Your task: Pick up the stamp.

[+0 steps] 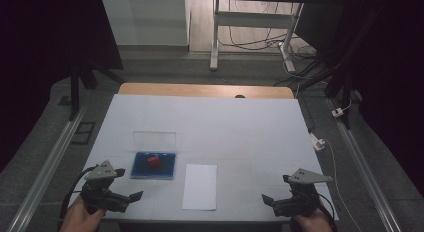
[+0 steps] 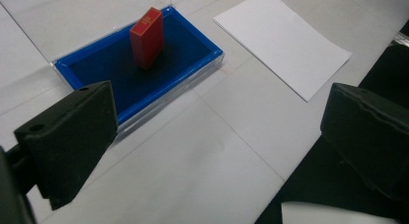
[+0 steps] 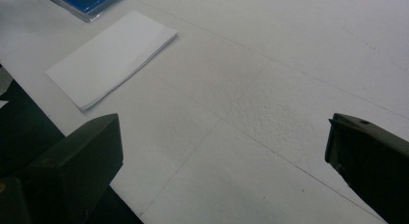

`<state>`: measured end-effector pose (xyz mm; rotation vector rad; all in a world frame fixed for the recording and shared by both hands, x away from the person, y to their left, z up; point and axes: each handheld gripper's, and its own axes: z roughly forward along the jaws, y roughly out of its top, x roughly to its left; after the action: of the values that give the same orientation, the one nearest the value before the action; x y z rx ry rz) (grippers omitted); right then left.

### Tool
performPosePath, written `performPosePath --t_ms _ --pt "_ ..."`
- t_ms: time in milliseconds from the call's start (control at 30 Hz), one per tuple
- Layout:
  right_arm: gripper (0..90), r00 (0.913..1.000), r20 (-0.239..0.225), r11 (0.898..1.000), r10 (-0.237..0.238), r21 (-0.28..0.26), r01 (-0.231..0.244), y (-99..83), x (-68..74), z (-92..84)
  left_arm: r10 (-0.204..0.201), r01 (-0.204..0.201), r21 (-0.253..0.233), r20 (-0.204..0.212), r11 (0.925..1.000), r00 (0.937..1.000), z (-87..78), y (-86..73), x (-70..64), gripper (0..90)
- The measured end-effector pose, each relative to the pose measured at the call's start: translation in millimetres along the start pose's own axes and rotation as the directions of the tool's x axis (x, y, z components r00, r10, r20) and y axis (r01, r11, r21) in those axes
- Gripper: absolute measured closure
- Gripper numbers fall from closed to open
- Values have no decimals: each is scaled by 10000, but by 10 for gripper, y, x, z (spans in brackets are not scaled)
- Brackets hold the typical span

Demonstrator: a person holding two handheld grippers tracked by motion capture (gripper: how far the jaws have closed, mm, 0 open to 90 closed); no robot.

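Left gripper (image 1: pixel 131 191): jaws spread wide, nothing between them, low over the near edge of the table (image 1: pixel 250 122).
Right gripper (image 1: pixel 276 194): jaws wide apart, empty.
Red block (image 2: pixel 147 36): upright, slightly tilted, inside the blue tray (image 2: pixel 193 72), ahead of the left gripper.
Folded paper (image 1: pixel 200 186): flat between the grippers, just beside the tray.
Clear lid (image 1: pixel 154 140): standing behind the tray.

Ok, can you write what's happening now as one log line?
left hand-held gripper: open, empty | right hand-held gripper: open, empty | red block: standing in blue tray | folded paper: untouched
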<state>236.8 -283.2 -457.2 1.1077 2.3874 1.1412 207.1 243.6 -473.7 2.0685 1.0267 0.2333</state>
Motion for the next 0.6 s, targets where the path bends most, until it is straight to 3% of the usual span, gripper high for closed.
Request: performPosePath --t_ms 167,267,400,600 --pt "0 10000 5 10000 -18 12 18 0 2 1 38 -38 -116 -11 9999 10000 56 59 36 0" --pt "0 10000 18 9999 -80 70 80 2 6 3 -171 178 -322 228 9993 9996 93 103 73 0" --pt "0 9999 13 9999 -103 81 103 2 7 4 -151 164 -330 391 9993 9991 147 171 99 0" --pt "0 9999 -28 9999 -125 64 125 1 9 6 410 -410 -40 168 9992 9990 259 284 112 0"
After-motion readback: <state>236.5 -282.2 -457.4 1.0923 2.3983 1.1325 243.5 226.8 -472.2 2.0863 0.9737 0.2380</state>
